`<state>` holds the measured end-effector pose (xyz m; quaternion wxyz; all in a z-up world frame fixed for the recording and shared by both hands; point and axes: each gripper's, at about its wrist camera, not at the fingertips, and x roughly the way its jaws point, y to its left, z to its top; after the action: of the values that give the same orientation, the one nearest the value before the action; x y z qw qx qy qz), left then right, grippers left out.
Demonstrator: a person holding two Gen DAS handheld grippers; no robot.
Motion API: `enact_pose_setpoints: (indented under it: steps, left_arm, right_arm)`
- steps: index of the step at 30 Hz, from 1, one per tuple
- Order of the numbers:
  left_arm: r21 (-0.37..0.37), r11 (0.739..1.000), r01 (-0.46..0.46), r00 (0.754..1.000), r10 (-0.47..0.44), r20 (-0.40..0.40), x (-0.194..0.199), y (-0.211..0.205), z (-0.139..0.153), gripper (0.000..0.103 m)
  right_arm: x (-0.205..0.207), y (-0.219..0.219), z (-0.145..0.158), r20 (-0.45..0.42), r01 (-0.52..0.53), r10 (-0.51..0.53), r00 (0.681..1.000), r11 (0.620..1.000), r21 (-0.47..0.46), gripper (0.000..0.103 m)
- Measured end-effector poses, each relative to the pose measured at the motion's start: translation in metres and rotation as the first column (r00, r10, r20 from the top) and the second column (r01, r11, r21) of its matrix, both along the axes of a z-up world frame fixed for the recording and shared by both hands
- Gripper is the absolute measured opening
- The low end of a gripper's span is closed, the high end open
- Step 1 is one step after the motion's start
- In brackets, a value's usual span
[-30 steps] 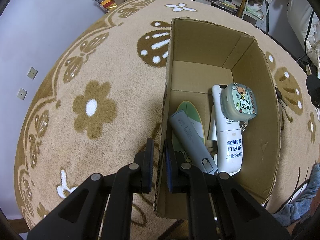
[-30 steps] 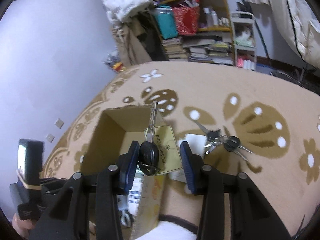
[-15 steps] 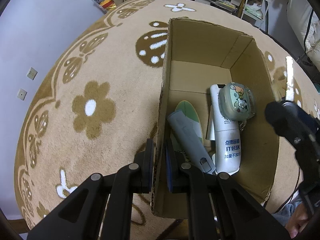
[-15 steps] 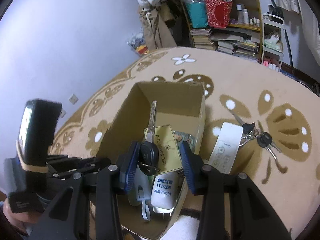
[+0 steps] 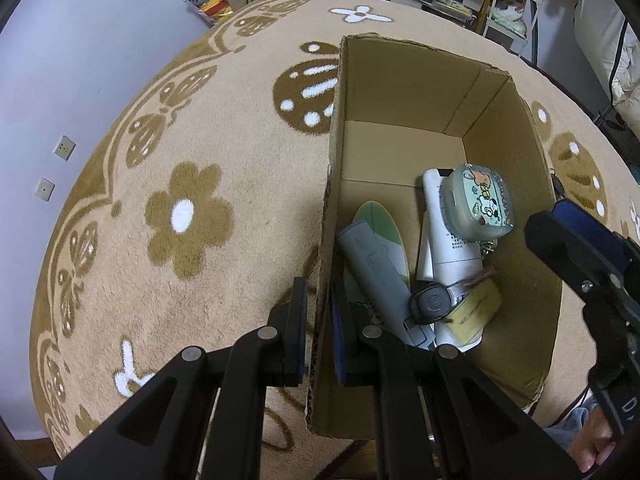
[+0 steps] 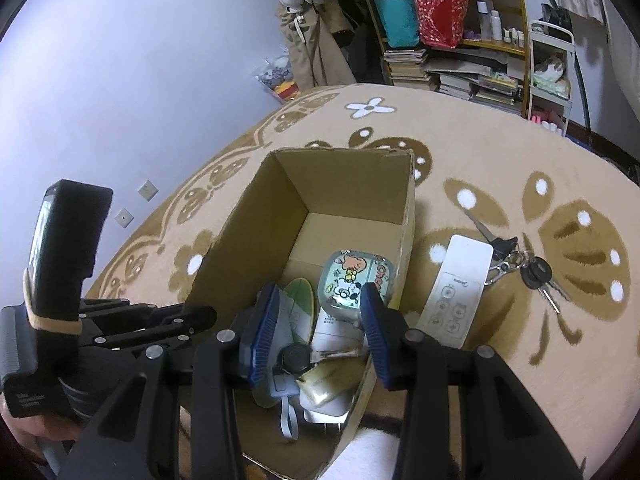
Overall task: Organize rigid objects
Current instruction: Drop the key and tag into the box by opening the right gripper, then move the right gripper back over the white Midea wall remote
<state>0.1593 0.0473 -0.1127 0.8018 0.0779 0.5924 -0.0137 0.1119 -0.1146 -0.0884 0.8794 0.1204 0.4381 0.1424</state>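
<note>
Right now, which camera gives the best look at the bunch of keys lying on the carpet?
The right wrist view: the bunch of keys lies fully visible on the carpet beside the white remote. The left wrist view shows only a dark sliver past the cardboard box wall.

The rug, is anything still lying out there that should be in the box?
Yes. A white remote and a bunch of keys lie on the rug just outside the cardboard box, while the other small things are piled inside it. They look left behind.

Box (image 5: 404, 92) far half bare – near half crowded by key (image 5: 430, 304), remotes (image 5: 448, 236).
</note>
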Motion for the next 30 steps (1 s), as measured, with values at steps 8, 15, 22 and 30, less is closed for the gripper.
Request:
enact_pose_setpoints:
  steps: [8, 15, 22, 30]
  left_arm:
    - [-0.004, 1.000, 0.000, 1.000, 0.000, 0.002, -0.001, 0.001, 0.001, 0.010]
    - [-0.006, 1.000, 0.012, 1.000, -0.012, 0.008, -0.002, -0.002, 0.001, 0.008]
    - [0.002, 1.000, 0.008, 1.000, -0.008, 0.003, -0.001, -0.003, 0.000, 0.008]
    - [0.006, 1.000, 0.010, 1.000, -0.010, 0.003, -0.003, -0.005, -0.001, 0.008]
  right_arm:
    - [-0.001, -0.030, 0.015, 0.027, 0.089, -0.088, 0.996, 0.995, -0.040, 0.064]
    - [0.001, -0.063, 0.018, 0.042, 0.169, -0.167, 0.985, 0.984, -0.060, 0.082]
    - [0.011, -0.087, 0.001, -0.006, 0.223, -0.224, 0.975, 0.973, -0.053, 0.087]
    - [0.020, -0.101, -0.028, -0.065, 0.262, -0.268, 0.961, 0.962, -0.080, 0.088]
